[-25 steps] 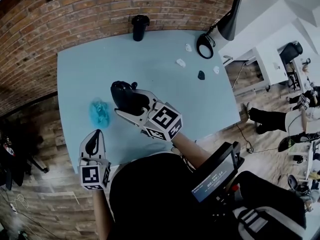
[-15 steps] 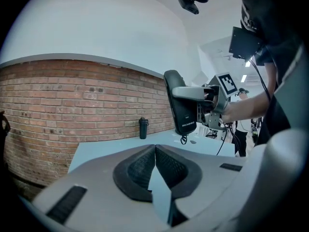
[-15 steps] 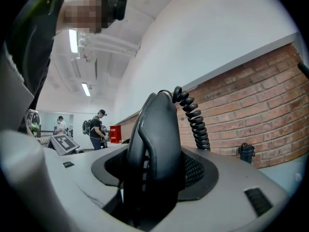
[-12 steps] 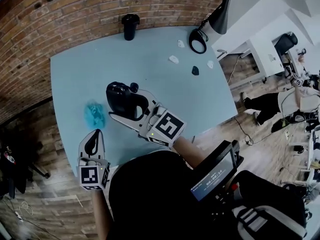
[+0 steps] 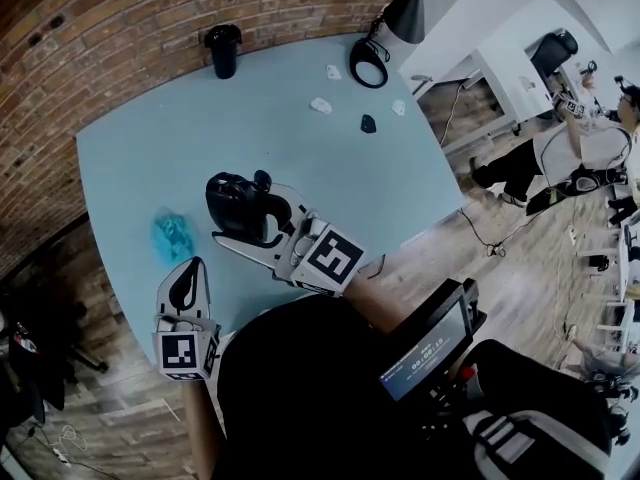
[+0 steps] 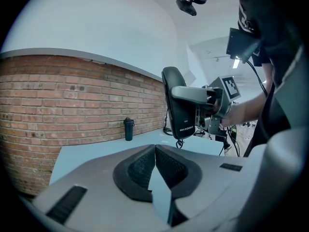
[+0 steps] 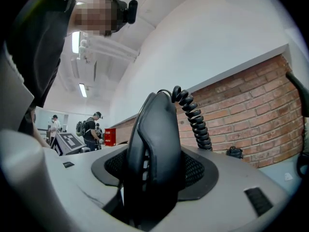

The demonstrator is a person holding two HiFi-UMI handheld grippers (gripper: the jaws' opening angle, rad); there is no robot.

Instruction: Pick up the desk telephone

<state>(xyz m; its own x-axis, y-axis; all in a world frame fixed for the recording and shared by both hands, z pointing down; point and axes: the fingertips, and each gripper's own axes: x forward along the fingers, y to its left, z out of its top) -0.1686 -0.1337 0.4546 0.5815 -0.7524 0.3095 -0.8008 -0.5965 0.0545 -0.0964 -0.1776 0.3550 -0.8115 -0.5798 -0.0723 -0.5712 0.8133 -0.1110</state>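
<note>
Your right gripper (image 5: 260,220) is closed on the desk telephone (image 5: 235,203). In the right gripper view the black body fills the gap between the two pads, standing on edge, with its coiled cord (image 7: 193,117) curling up and away behind it. The left gripper view shows the telephone from the side, upright in that grip with bare tabletop (image 5: 300,138) beneath it. I judge it lifted clear, over the middle-left of the surface. A short loop of cord hangs under it and does not seem to reach the surface.

So the pick looks done. What is left, if anything, is to hold it steady or carry it where you want it.

Your right forearm reaches out from your body over the near edge, angled forward and to your left, with the marker cube near your wrist. Your left gripper (image 5: 186,286) sits low at the near-left edge, pointing at the brick wall, its pads brought together on nothing. A crumpled teal thing (image 5: 172,236) lies on the tabletop just beyond it, and a black cup (image 5: 222,48) stands at the far edge.
</note>
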